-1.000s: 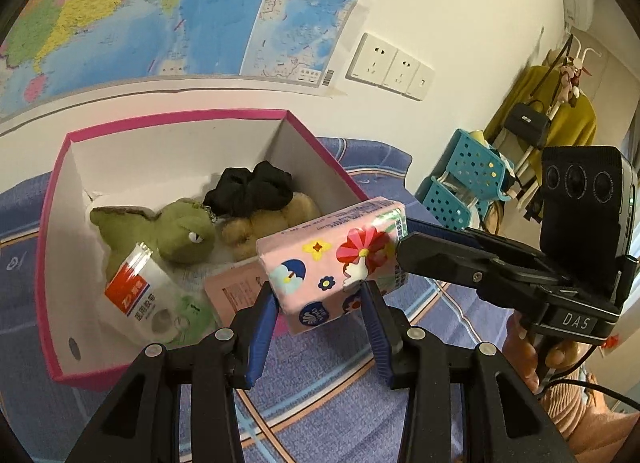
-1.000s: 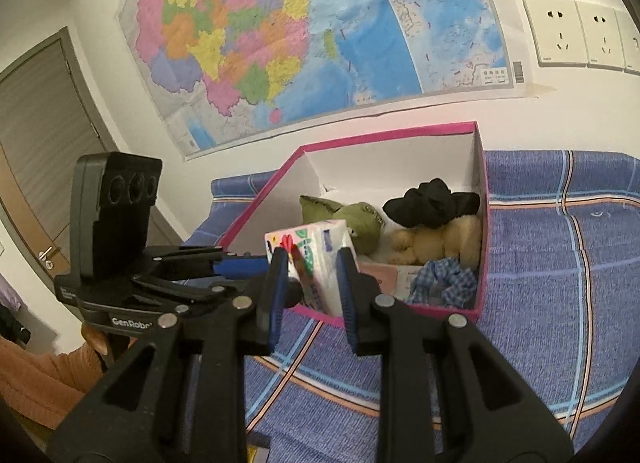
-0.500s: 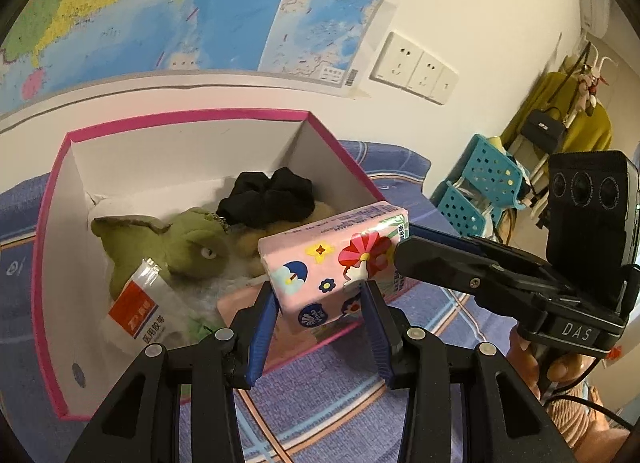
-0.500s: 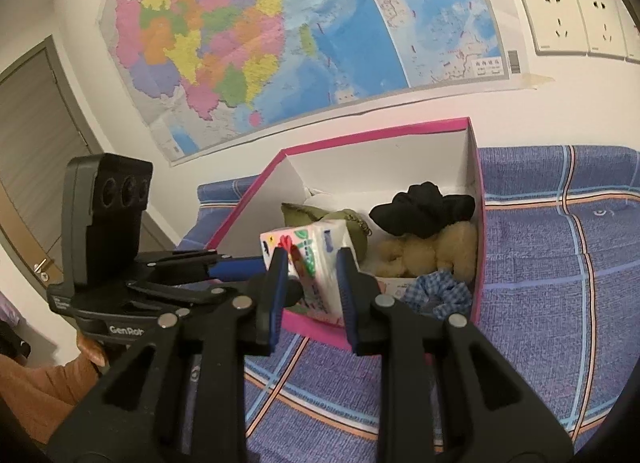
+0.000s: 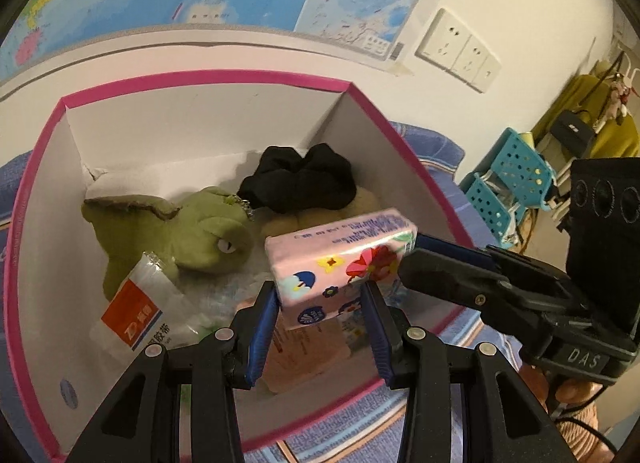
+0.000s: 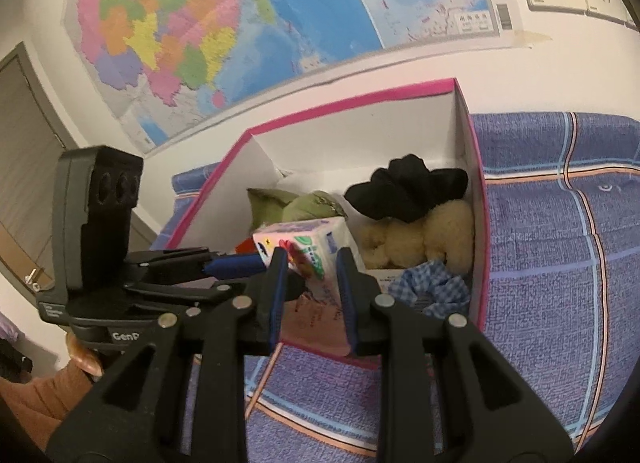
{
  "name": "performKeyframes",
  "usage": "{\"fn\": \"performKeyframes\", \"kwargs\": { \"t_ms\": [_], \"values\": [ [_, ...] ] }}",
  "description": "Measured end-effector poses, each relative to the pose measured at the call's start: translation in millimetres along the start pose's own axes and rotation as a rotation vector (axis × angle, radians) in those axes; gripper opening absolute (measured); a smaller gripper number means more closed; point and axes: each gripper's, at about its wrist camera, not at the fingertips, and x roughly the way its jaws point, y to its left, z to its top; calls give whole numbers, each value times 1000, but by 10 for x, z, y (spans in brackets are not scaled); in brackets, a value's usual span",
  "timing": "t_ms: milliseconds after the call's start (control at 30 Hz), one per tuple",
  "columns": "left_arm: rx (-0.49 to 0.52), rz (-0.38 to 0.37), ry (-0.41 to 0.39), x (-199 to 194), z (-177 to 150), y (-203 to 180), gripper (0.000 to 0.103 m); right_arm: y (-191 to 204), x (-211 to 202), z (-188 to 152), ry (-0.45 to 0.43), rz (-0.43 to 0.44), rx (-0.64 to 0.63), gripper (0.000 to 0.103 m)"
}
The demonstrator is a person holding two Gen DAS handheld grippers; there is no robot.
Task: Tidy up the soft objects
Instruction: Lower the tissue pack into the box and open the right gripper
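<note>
A pink flowered tissue pack (image 5: 340, 263) is held from both ends over the open pink-rimmed white box (image 5: 208, 77). My left gripper (image 5: 320, 299) is shut on its near end. My right gripper (image 6: 312, 275) is shut on its other end; the pack also shows in the right wrist view (image 6: 308, 243). Inside the box lie a green plush dinosaur (image 5: 168, 231), a black scrunchie (image 5: 300, 179), a tan plush (image 6: 424, 235), a blue checked scrunchie (image 6: 432, 287), a white packet with an orange label (image 5: 136, 311) and a pink pack (image 5: 304, 355).
The box (image 6: 478, 199) sits on a blue plaid bedcover (image 6: 560, 263) against a white wall with a map (image 6: 240, 3) and sockets (image 5: 456, 51). A turquoise basket (image 5: 508, 183) and hanging clothes stand to the right.
Both grippers have carried the tissue pack forward from in front of the box's near rim to above its inside. The box fills more of both views.
</note>
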Motion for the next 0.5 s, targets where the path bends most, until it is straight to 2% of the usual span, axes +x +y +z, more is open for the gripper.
{"fn": "performKeyframes", "kwargs": {
  "t_ms": [167,233,500],
  "values": [
    [-39,27,-5,40,36,105,42,-74,84,6,4,-66,28,30],
    [-43,33,-14,14,20,134,42,-65,66,0,-7,-70,30,33],
    [1,41,-83,-257,-126,96,44,24,-44,-121,-3,-69,-14,34]
  ]
}}
